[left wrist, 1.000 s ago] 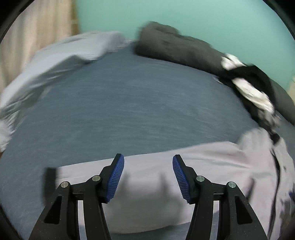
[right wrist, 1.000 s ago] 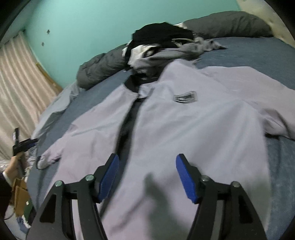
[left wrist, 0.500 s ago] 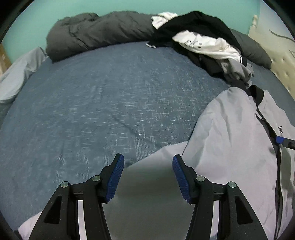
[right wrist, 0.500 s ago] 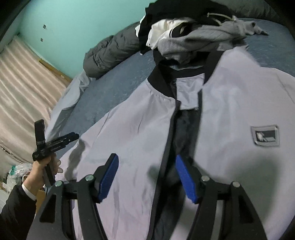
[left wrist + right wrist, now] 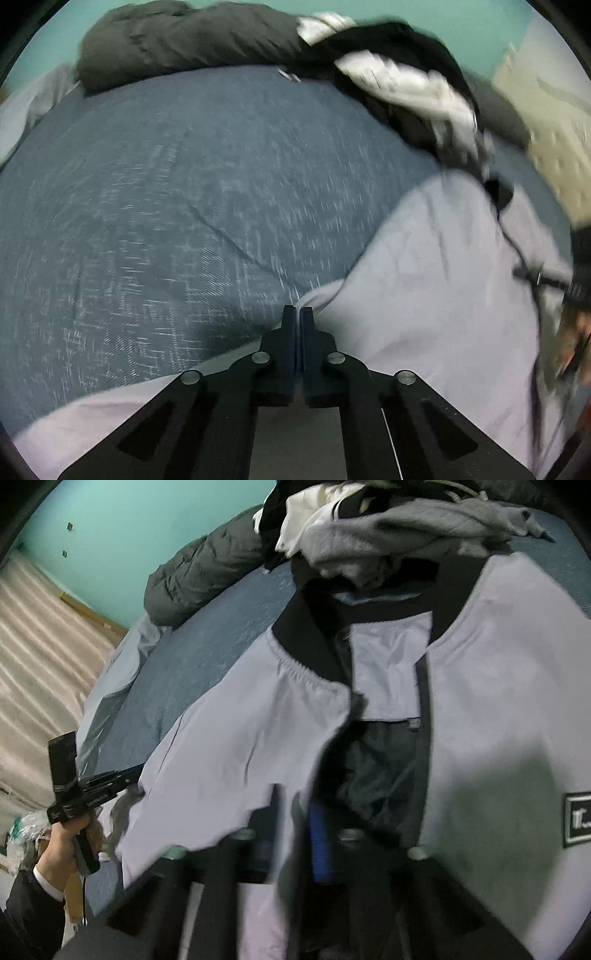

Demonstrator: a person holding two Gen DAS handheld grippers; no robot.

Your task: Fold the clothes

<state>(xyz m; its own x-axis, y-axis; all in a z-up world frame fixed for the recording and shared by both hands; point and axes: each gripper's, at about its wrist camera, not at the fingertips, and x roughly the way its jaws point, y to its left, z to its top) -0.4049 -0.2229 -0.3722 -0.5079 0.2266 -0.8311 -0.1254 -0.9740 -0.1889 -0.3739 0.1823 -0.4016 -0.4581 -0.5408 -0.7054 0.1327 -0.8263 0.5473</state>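
We are closing our left gripper (image 5: 297,314) fully on the jacket (image 5: 424,295) where sleeve meets body, at its left edge on the blue bedspread (image 5: 166,221). The jacket is lying face up, collar toward the clothes pile (image 5: 388,528), its long axis running away from us. Further right, our right gripper (image 5: 295,812) is sitting blurred at the open zipper; its fingers look nearly together on the left front panel's edge, though we cannot tell for sure.

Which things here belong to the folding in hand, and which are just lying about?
In use:
light grey jacket
left gripper, shut at its sleeve edge
right gripper, blurred, near the zip

Lying about:
clothes pile
dark duvet
blue bedspread
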